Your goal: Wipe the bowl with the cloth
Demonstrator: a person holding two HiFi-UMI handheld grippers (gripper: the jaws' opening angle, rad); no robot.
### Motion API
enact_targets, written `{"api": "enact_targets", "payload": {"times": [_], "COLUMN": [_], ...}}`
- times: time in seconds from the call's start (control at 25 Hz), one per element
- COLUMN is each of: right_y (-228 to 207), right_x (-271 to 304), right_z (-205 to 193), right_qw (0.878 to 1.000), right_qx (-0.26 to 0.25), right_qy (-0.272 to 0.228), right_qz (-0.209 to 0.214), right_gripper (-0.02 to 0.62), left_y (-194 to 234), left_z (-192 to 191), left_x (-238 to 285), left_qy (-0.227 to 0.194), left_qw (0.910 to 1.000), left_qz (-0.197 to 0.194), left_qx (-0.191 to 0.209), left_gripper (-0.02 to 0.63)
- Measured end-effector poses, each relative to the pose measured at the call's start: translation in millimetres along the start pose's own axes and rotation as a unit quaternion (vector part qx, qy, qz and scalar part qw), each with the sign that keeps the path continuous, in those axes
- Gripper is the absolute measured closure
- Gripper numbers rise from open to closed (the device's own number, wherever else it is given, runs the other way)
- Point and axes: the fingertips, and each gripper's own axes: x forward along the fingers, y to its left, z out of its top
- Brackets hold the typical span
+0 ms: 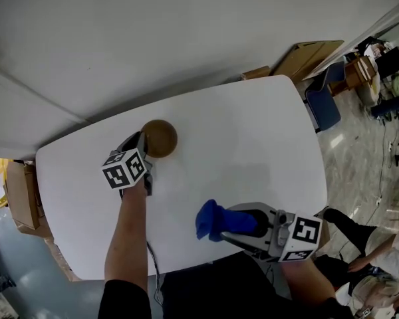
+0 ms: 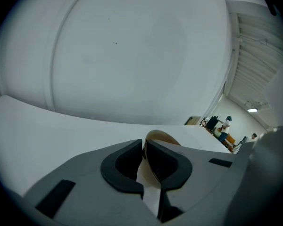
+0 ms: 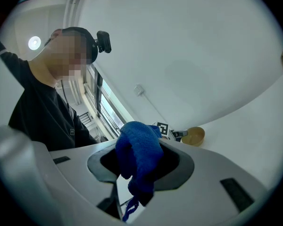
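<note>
Over the white table (image 1: pixel 253 131), toward its far left, my left gripper (image 2: pixel 145 147) has its jaws closed on the brown bowl's (image 1: pixel 161 137) rim. Nearer me, my right gripper (image 1: pixel 234 223) clamps the bunched blue cloth (image 1: pixel 211 219), well apart from the bowl.

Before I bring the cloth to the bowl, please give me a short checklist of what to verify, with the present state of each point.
1. Left gripper shut on the rim of the bowl: ok.
2. Right gripper shut on the blue cloth: ok.
3. Cloth touching the bowl: not ok, they are apart.
4. Bowl resting flat on the table: cannot tell.
5. Nothing on the table between cloth and bowl: ok.
</note>
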Motion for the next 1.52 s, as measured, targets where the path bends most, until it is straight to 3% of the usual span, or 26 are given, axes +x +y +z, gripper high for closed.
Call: {"api": "enact_targets", "payload": {"times": [0.12, 0.2, 0.24, 0.52, 0.68, 1.04, 1.36, 1.52], "right_y": [5, 10, 12, 23, 27, 56, 73, 84], "right_x": [-4, -6, -6, -3, -5, -9, -31, -35], "right_z": [2, 4, 6, 23, 30, 57, 76, 89], "right_qw": [1.000, 1.000, 1.000, 1.000, 0.999, 0.995, 0.992, 0.987], "right_qx": [-0.001, -0.004, -0.006, -0.028, -0.045, -0.094, -0.110, -0.146], "right_qy": [0.002, 0.007, 0.008, 0.008, 0.010, -0.010, -0.051, -0.061], "right_qz": [0.005, 0.006, 0.006, 0.005, -0.010, -0.012, -0.018, -0.036], "right_gripper": [0.451, 0.450, 0.451, 0.450, 0.450, 0.450, 0.451, 0.451], "left_y": [-5, -9, -10, -14, -35, -119, -193, -215], "left_z": [-3, -3, -2, 24, 20, 8, 34, 34], "left_x": [-5, -12, -16, -50, -84, -170, -251, -284], "left_qy": [0.003, 0.004, 0.004, -0.029, -0.055, -0.089, -0.137, -0.147], "left_qw": [0.9999, 0.9995, 0.9992, 0.9955, 0.9916, 0.9901, 0.9752, 0.9674], "left_qz": [0.009, 0.020, 0.025, 0.059, 0.071, 0.027, -0.012, -0.030], "left_qx": [0.009, 0.025, 0.032, 0.069, 0.093, 0.105, 0.173, 0.204], "left_gripper": [0.572, 0.466, 0.452, 0.439, 0.440, 0.445, 0.474, 0.474]}}
